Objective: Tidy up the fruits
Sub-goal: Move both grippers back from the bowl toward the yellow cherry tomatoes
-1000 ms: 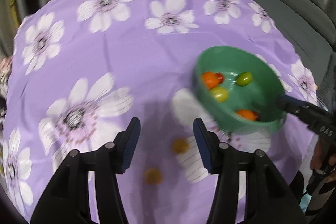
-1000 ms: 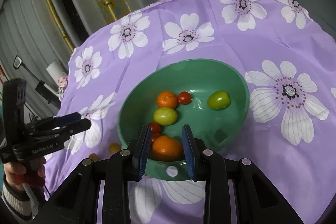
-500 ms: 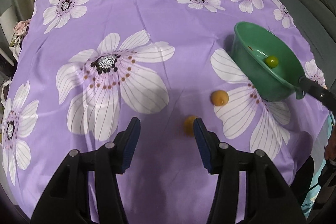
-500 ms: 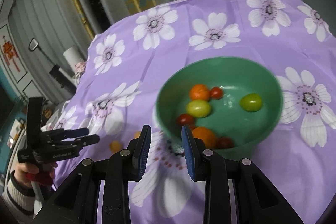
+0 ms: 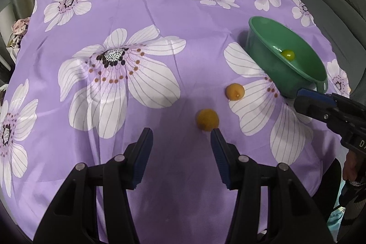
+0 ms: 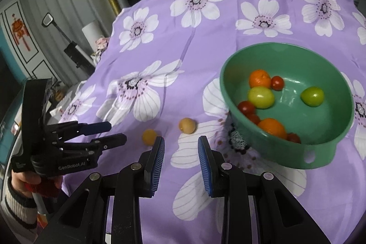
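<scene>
Green bowl [image 6: 324,148], purple white-flowered cloth [image 6: 205,42], seemingly yellow fruits [image 5: 207,119].

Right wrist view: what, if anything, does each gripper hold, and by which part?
Nothing is held. The left gripper is open and empty; the right gripper has nothing between its jaws, and the green bowl stands free beside it.

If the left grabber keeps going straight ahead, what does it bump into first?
Probably the nearer yellow fruit, just ahead of the left gripper and slightly toward one finger. If it misses that, it meets the purple tablecloth. Depth is hard to judge.
</scene>
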Motion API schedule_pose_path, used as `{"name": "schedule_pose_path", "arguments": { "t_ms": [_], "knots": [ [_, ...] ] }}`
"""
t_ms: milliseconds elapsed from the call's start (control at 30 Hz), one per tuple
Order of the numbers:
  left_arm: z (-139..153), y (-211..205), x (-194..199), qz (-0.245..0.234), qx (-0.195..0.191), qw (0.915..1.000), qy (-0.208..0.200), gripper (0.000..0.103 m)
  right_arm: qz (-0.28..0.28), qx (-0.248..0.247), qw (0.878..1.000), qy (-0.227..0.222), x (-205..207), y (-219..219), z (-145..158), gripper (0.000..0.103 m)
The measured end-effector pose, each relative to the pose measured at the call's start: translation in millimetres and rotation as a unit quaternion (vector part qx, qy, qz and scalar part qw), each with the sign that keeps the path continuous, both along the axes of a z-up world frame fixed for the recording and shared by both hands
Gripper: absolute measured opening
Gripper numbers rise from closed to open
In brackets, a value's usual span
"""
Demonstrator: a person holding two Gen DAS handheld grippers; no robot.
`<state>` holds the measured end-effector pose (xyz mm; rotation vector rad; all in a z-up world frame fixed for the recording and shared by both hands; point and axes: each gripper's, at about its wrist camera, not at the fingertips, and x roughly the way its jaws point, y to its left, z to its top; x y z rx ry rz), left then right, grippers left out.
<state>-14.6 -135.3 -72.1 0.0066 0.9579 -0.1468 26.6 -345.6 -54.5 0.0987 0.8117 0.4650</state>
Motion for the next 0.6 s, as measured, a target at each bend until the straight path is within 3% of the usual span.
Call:
{"name": "schedule_pose_path", "arguments": {
  "t_ms": [600],
  "knots": [
    [-16.9,7.9,-3.2,-0.028,-0.039,0.9986,0.022,0.052,-0.002,-0.044,0.999,0.024,16.4,29.7,-6.9,0.030]
  ]
}}
